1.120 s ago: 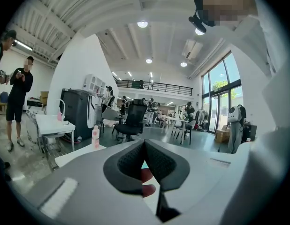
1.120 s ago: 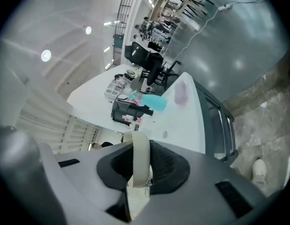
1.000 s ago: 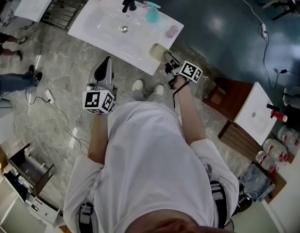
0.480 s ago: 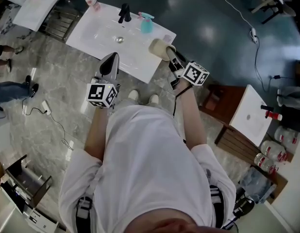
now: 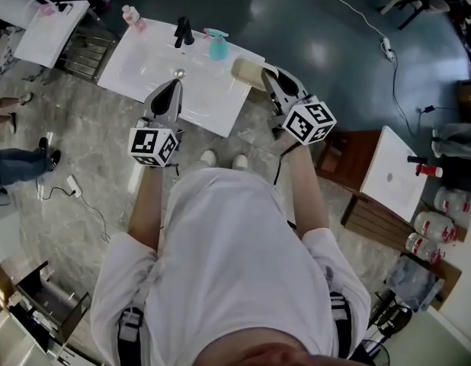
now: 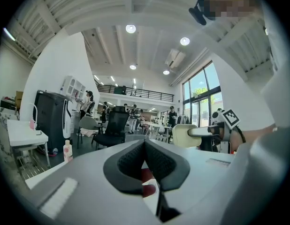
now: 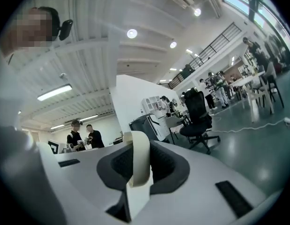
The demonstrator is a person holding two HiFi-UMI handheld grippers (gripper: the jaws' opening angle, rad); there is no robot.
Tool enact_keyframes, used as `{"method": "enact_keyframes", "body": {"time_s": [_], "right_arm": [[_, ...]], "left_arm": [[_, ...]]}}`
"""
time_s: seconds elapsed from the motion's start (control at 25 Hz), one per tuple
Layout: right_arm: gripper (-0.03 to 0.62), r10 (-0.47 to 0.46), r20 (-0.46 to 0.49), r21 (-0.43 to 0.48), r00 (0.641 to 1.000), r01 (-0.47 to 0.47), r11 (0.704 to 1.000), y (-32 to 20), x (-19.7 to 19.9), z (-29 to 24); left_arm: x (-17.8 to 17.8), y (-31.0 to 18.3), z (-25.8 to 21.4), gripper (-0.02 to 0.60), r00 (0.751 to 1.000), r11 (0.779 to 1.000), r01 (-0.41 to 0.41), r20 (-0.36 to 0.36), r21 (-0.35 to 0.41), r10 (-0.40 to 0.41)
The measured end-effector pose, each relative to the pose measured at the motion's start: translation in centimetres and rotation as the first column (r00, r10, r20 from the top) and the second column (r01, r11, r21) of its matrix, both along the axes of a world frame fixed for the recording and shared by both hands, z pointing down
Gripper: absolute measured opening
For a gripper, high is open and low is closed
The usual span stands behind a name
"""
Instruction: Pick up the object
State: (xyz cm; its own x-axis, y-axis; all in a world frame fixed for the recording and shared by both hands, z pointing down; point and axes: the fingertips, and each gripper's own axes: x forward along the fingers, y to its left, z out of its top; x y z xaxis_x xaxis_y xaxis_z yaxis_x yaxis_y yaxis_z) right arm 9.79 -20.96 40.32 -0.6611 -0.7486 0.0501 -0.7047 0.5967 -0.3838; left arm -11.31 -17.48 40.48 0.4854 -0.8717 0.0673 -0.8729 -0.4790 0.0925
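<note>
A cream, round-walled cup (image 5: pixel 248 72) is held up in the air beside the right corner of the white washbasin top (image 5: pixel 136 63). My right gripper (image 5: pixel 267 75) is shut on it. In the right gripper view the cup's thin wall (image 7: pixel 139 159) stands pinched between the dark pads. The left gripper view shows the same cup (image 6: pixel 184 135) off to the right. My left gripper (image 5: pixel 168 87) hovers over the basin's front edge, and its pads (image 6: pixel 131 162) meet with nothing between them.
On the basin stand a black tap (image 5: pixel 182 30), a teal spray bottle (image 5: pixel 217 46) and a pink bottle (image 5: pixel 131 15). A small white-topped table (image 5: pixel 394 175) with a red-capped bottle (image 5: pixel 421 168) stands at the right. Another person's legs (image 5: pixel 14 165) show at the left.
My right gripper has risen and rolled with the cream cup in it. My left gripper has moved forward over the basin's edge and a little up.
</note>
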Motion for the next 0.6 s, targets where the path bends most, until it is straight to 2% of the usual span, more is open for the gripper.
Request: {"method": "enact_keyframes", "body": {"time_s": [0.12, 0.32, 0.6], "right_arm": [[0.055, 0.009, -0.051, 0.070, 0.999, -0.005, 0.998, 0.5, 0.2, -2.0], [0.055, 0.037, -0.081, 0.165, 0.996, -0.023, 0.986, 1.2, 0.4, -5.2], [0.055, 0.086, -0.199, 0.339, 0.976, -0.013, 0.941, 3.1, -0.1, -9.2]], "left_arm": [[0.6, -0.3, -0.8, 0.002, 1.000, 1.000, -0.020, -0.009, 0.007, 0.020], [1.4, -0.2, -3.0, 0.001, 0.998, 0.998, -0.059, -0.028, 0.025, 0.059], [1.8, -0.7, -5.9, 0.000, 0.996, 0.995, -0.083, -0.015, 0.052, 0.084]]}}
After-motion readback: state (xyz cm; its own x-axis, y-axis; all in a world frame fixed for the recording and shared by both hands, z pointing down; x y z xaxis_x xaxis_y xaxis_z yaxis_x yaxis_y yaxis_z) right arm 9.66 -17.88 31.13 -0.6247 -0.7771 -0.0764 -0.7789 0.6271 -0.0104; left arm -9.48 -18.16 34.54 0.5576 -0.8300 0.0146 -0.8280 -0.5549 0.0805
